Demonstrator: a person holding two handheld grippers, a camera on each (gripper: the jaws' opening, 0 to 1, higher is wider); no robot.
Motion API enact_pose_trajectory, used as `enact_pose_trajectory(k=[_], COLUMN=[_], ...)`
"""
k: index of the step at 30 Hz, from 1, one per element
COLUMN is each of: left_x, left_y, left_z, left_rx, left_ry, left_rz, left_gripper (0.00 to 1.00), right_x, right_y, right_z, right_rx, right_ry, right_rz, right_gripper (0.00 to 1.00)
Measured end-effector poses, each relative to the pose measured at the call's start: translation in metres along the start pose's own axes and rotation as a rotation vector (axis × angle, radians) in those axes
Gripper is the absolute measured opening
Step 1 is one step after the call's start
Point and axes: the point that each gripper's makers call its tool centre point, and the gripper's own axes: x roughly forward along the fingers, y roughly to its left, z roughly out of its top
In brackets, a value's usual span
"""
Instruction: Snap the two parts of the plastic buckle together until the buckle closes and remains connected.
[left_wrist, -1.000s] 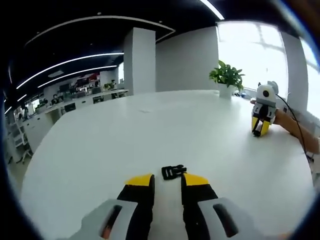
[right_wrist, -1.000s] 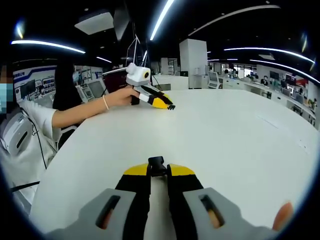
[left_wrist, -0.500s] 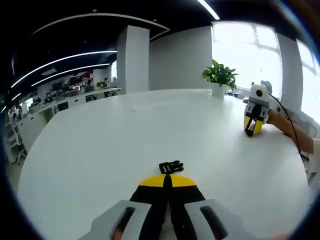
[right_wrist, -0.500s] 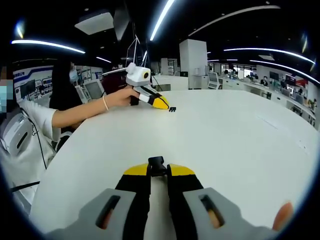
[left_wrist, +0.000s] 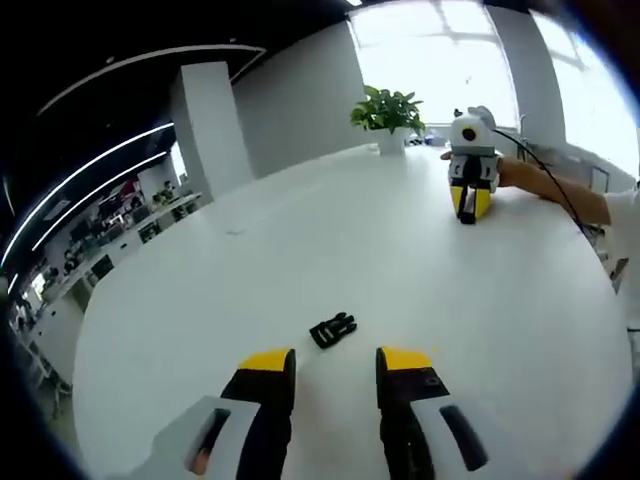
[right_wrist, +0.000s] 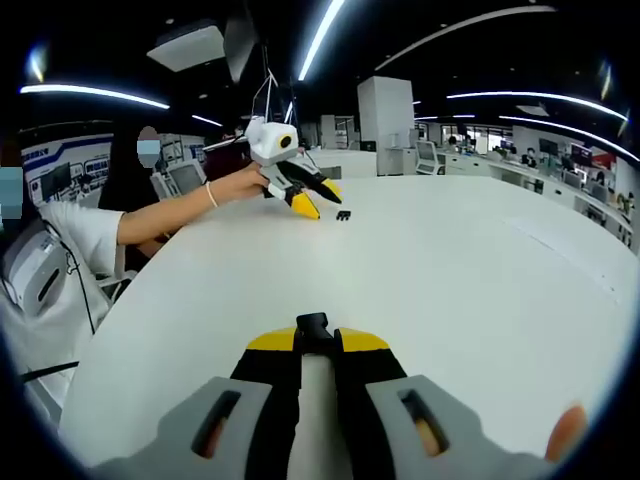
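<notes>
Buckle parts sit well apart on a round white table (left_wrist: 200, 300). My left gripper view shows one black buckle half (left_wrist: 333, 329), small and flat, with prongs fanning out at one end. It lies flat on the tabletop just beyond my left gripper (left_wrist: 331, 361). Its long axis runs on a slant across the view, and the pronged end points up and to the right, away from the camera. My left gripper's yellow-tipped jaws are spread wide with nothing between them, and they do not touch the buckle half.

My right gripper view shows the second buckle piece (right_wrist: 313, 324), a dark block pinched between the yellow tips of my right gripper (right_wrist: 316, 340). The jaws are drawn in narrow around it. A short stub of it sticks out past the tips, pointing straight ahead along the jaws. I cannot make out its finer shape.

Far across the table in my right gripper view, the pronged half (right_wrist: 343, 215) appears as a tiny dark speck, just beside the parted jaws of the left gripper (right_wrist: 313, 200) held in a person's hand (right_wrist: 235, 185). In my left gripper view, the right gripper (left_wrist: 466, 203) stands tip-down near a potted plant (left_wrist: 388, 112).
</notes>
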Motion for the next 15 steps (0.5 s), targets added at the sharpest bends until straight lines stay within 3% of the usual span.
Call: enact_pose_trajectory(k=[2, 8, 15], left_x=[0.002, 0.009, 0.008], left_y=[0.002, 0.006, 0.0], left_z=[0.001, 0.012, 0.017], left_rx=[-0.006, 0.008, 0.154], left_ry=[-0.005, 0.082, 0.338], left_rz=[-0.006, -0.079, -0.123], left_gripper=[0.38, 0.38, 0.37], right_x=[-0.001, 0.0, -0.004], right_y=[0.0, 0.002, 0.002], right_z=[0.0, 0.001, 0.007], right_rx=[0.002, -0.003, 0.009], right_ry=[-0.002, 0.0, -0.049], right_rz=[0.0, 0.007, 0.001], right_gripper=[0.12, 0.12, 0.12])
